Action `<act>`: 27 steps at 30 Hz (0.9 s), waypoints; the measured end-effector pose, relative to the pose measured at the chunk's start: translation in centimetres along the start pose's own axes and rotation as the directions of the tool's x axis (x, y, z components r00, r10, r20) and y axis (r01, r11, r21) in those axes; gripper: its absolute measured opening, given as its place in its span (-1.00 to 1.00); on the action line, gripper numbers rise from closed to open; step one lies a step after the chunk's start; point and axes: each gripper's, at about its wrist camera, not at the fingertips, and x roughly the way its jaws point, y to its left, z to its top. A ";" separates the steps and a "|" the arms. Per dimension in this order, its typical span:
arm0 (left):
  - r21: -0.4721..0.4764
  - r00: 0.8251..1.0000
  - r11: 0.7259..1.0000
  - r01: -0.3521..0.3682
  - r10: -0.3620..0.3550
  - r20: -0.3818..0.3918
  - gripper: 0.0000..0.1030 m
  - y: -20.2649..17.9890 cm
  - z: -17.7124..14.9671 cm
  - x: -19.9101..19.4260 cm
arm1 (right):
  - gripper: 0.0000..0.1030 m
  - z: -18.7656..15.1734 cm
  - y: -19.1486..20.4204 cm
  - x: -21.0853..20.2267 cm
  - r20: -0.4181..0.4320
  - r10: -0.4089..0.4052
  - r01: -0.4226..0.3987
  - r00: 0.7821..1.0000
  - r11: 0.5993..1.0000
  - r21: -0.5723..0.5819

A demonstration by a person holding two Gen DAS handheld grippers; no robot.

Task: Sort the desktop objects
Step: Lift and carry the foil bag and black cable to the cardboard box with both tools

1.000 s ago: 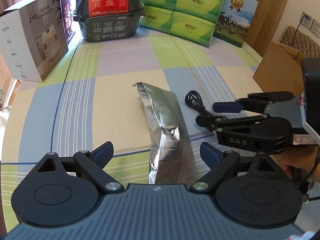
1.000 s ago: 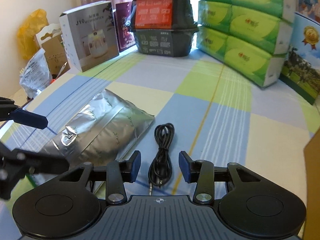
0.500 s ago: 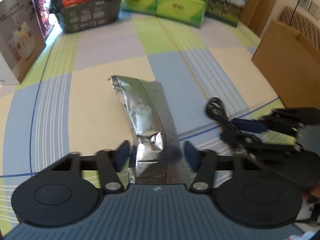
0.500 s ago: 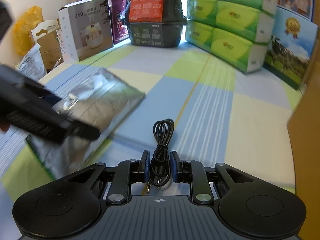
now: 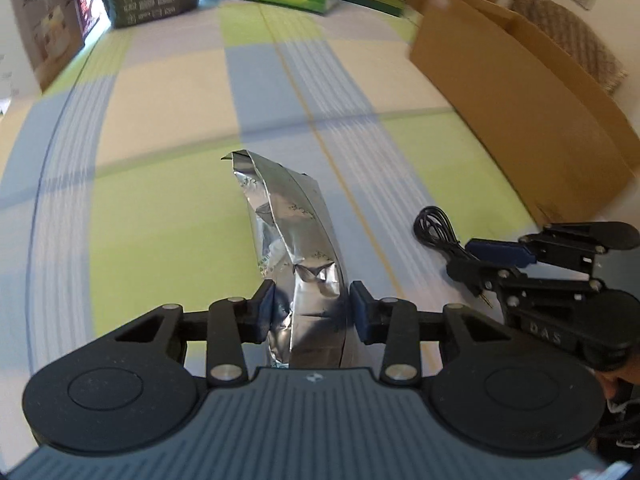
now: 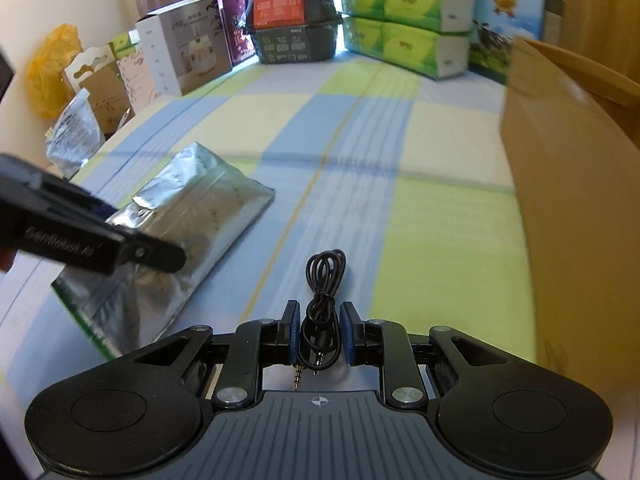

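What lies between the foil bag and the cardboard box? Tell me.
The coiled black cable, held by the right gripper, with bare checked tablecloth on either side. The right wrist view shows foil bag and cardboard box.

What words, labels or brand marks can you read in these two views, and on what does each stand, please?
"D A S": on the right gripper, seen from the left wrist.
"Genrobot.ai", roughly; blurred: on the left gripper's finger.
White box, stacked dark packs, green tissue packs, silver foil bag: print too small or blurred.
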 end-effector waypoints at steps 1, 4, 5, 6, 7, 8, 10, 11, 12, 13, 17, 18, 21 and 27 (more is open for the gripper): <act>-0.009 1.000 1.000 0.008 -0.008 0.004 -0.34 -0.7 -1.3 -0.7 | -0.65 -0.9 0.0 -0.8 -0.003 -0.005 0.005 1.000 1.000 0.007; -0.033 1.000 0.999 0.020 -0.019 0.019 -0.34 -2.6 -4.3 -2.2 | -0.65 -3.8 -0.2 -3.0 -0.021 -0.020 0.021 1.000 0.999 0.048; -0.040 1.000 0.999 0.018 -0.017 0.025 -0.34 -3.0 -4.9 -2.5 | -0.65 -4.4 -0.3 -3.5 -0.027 -0.020 0.021 0.999 0.998 0.063; -0.049 0.999 0.999 0.015 -0.013 0.029 -0.34 -3.3 -5.4 -2.8 | -0.65 -4.8 -0.3 -3.9 -0.022 -0.018 0.020 1.000 0.997 0.068; -0.056 0.999 0.998 0.013 -0.011 0.034 -0.34 -3.5 -5.8 -3.0 | -0.65 -5.1 -0.3 -4.2 -0.022 -0.019 0.021 1.000 0.998 0.067; -0.062 0.999 0.998 0.010 -0.007 0.037 -0.34 -3.6 -6.0 -3.1 | -0.64 -5.2 -0.3 -4.4 -0.024 -0.020 0.021 1.000 0.997 0.068; -0.080 0.999 0.997 -0.001 0.004 0.041 -0.32 -3.6 -6.2 -3.2 | -0.62 -5.2 -0.4 -4.6 -0.019 -0.025 0.026 1.000 0.997 0.074; -0.083 0.999 0.996 -0.009 0.013 0.042 -0.25 -3.5 -6.2 -3.2 | -0.62 -5.1 -0.4 -4.7 -0.007 -0.035 0.035 0.999 0.997 0.070; -0.084 0.999 0.996 -0.017 0.021 0.044 -0.18 -3.5 -6.2 -3.3 | -0.61 -4.9 -0.4 -4.8 0.005 -0.043 0.042 0.999 0.997 0.060; -0.084 0.998 0.996 -0.027 0.031 0.047 -0.16 -3.5 -6.1 -3.4 | -0.60 -4.7 -0.4 -4.7 0.013 -0.048 0.048 0.999 0.998 0.051; -0.091 0.998 0.995 -0.033 0.038 0.055 -0.09 -3.0 -5.7 -3.5 | -0.47 -4.3 -0.4 -4.0 0.028 -0.056 0.055 0.998 0.998 0.025; -0.094 0.998 0.995 -0.034 0.040 0.056 -0.08 -2.9 -5.6 -3.4 | -0.39 -4.3 -0.3 -3.7 0.028 -0.057 0.056 0.998 0.998 0.016; -0.103 0.998 0.994 -0.031 0.036 0.053 -0.03 -2.8 -5.5 -3.1 | -0.34 -4.2 -0.1 -2.9 0.023 -0.054 0.054 0.998 0.999 -0.003; -0.107 0.999 0.994 -0.023 0.028 0.045 0.02 -2.8 -5.5 -2.4 | -0.34 -4.3 0.3 -1.9 0.055 -0.050 0.052 0.997 0.998 -0.036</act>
